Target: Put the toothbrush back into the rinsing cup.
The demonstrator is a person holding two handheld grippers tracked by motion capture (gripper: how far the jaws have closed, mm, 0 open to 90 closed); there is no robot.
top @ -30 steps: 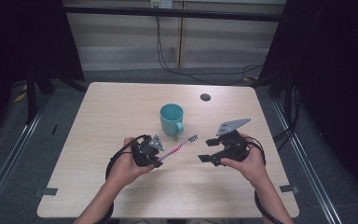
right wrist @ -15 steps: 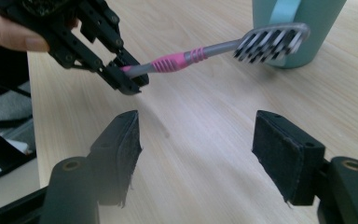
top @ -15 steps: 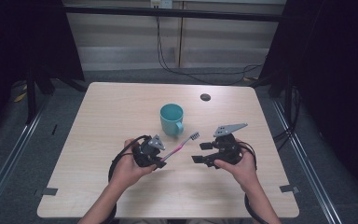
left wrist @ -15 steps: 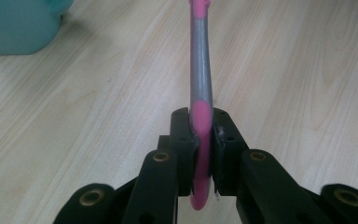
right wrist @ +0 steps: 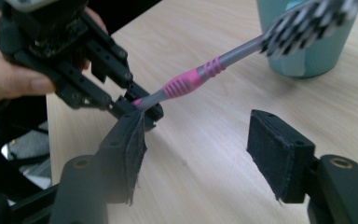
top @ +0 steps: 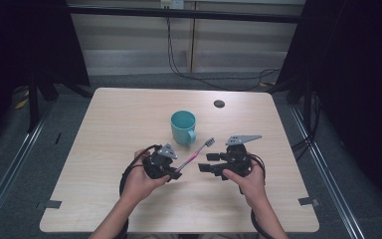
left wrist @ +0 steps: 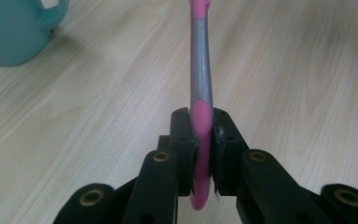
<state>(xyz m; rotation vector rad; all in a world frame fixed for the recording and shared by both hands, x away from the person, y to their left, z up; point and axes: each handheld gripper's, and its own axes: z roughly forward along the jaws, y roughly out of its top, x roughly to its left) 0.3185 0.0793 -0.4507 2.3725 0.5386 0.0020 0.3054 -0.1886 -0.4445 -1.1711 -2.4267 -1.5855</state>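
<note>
Left hand-held gripper (top: 171, 172) is clenched on the toothbrush (top: 195, 156), pinching it low on the handle near the butt end, with most of the length sticking out past the jaws. Brush is held off the bench (top: 109, 129), bristle head up and angled toward the teal cup (top: 183, 127), close beside its handle. Your right hand-held gripper (right wrist: 207, 156) is released, jaws wide apart, sitting just beside the brush shaft but not touching it.

Risks from here, as judgement: that grip is short and far from the head, so the long free end can pivot or droop between the pads if you swing fast. If this is a handover, close the right jaws on the ribbed pink section before you let go with the left, or the brush drops to the bench. Come in crooked and the right jaw can knock the shaft sideways. Watch the bristle head too; it's near the cup and could clip the rim or tip it.
</note>
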